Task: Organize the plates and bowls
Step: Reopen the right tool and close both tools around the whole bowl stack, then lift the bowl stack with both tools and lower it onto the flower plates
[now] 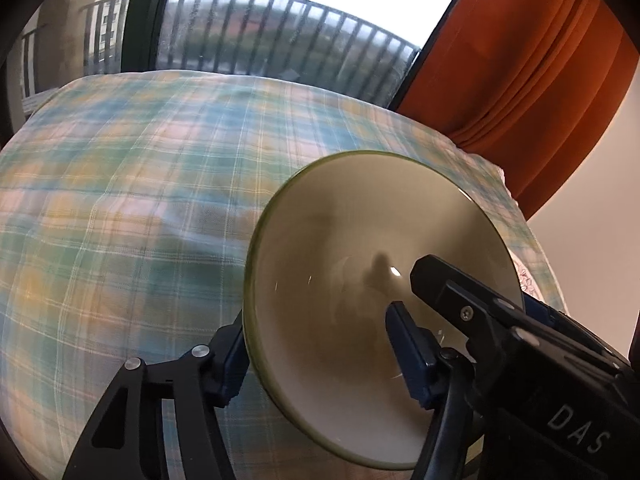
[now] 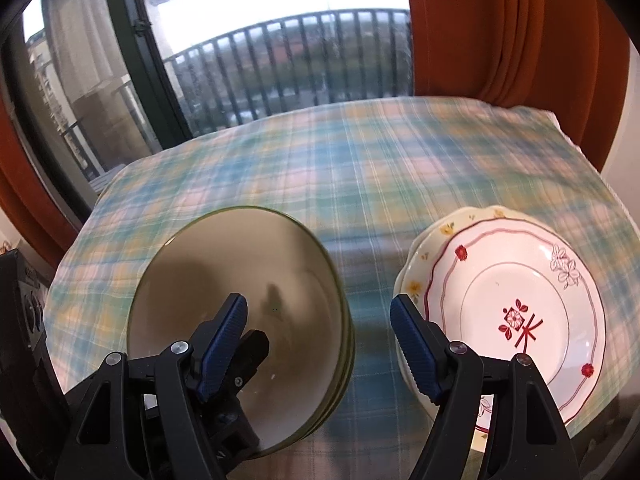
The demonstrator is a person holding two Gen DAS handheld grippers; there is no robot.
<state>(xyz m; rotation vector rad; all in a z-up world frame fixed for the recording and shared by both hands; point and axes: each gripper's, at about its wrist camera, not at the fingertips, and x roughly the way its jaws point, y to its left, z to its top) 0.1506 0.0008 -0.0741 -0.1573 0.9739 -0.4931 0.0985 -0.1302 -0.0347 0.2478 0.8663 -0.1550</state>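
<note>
A: Where the left gripper (image 1: 316, 314) sits nearest the lens, what is its entry?

B: Item one: left gripper, jaws apart, straddling the near rim of the top bowl (image 1: 360, 220). One blue pad (image 1: 230, 364) is outside the wall and the other is inside the hollow. Neither is clamped on it.

A: And the right gripper (image 2: 318, 302)?

B: Item two: right gripper, released, holding nothing. Its left finger (image 2: 224, 332) hangs over the bowl and its right finger (image 2: 416, 344) over the edge of the plates. Bare cloth shows between them.

A: Dishes?

B: Item three: stack of bowls (image 2: 344, 344), olive-rimmed and nested, on the near left of the table. Item four: white plate (image 2: 500, 280) with red flower marks, lying on a cream scalloped plate (image 2: 416, 264) with yellow flowers, on the near right. The two piles stand apart.

A: Beneath and beyond?

B: Item five: plaid tablecloth (image 2: 360, 160) in blue, green and pink, covering the table. Item six: balcony railing (image 2: 288, 60) behind the window glass. Item seven: orange curtain (image 2: 500, 32) at the far right.
</note>
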